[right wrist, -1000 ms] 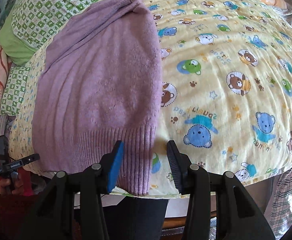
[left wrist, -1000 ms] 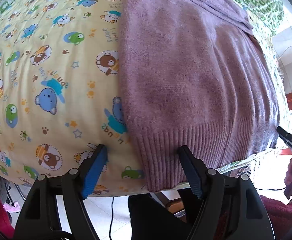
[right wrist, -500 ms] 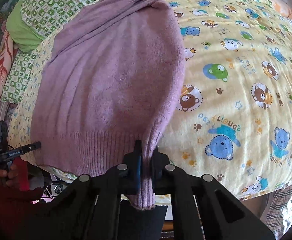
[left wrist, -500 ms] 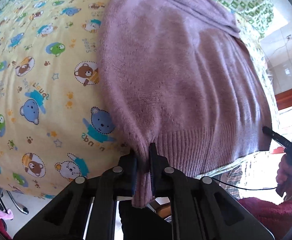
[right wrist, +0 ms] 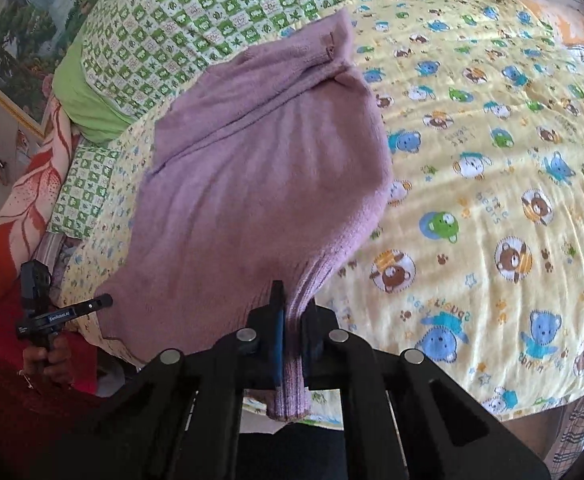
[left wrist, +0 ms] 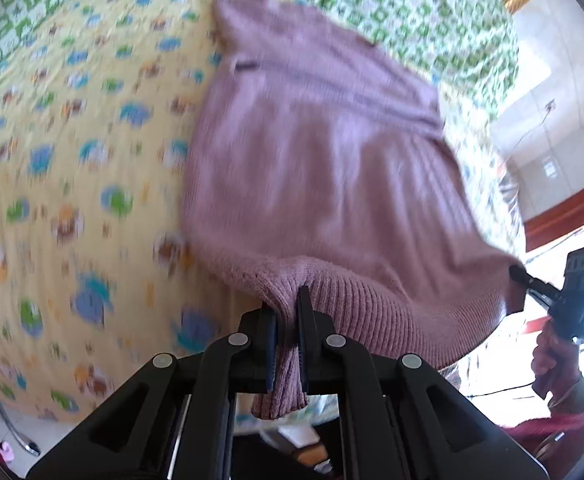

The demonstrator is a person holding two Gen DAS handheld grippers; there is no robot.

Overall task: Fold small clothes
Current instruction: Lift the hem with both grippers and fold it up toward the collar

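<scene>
Left gripper [left wrist: 288, 312] pinching sweater [left wrist: 323, 168] hem at one bottom corner, ribbed fabric bunched between the closed fingers [left wrist: 303, 320], tail hanging below them. Right gripper [right wrist: 292, 320] clamped on the opposite hem corner, same way. Sweater lies on the yellow bear-print blanket [right wrist: 491, 200], hem end lifted off it at both corners, collar end flat toward the green checked quilt [right wrist: 196, 20]. Left view is motion-blurred. Each gripper shows at the sweater's far edge in the other's view.

Motion blur smears the bear-print quilt [left wrist: 72, 184]; claw pads hide the pinched sweater [right wrist: 252, 184] hem corners.
</scene>
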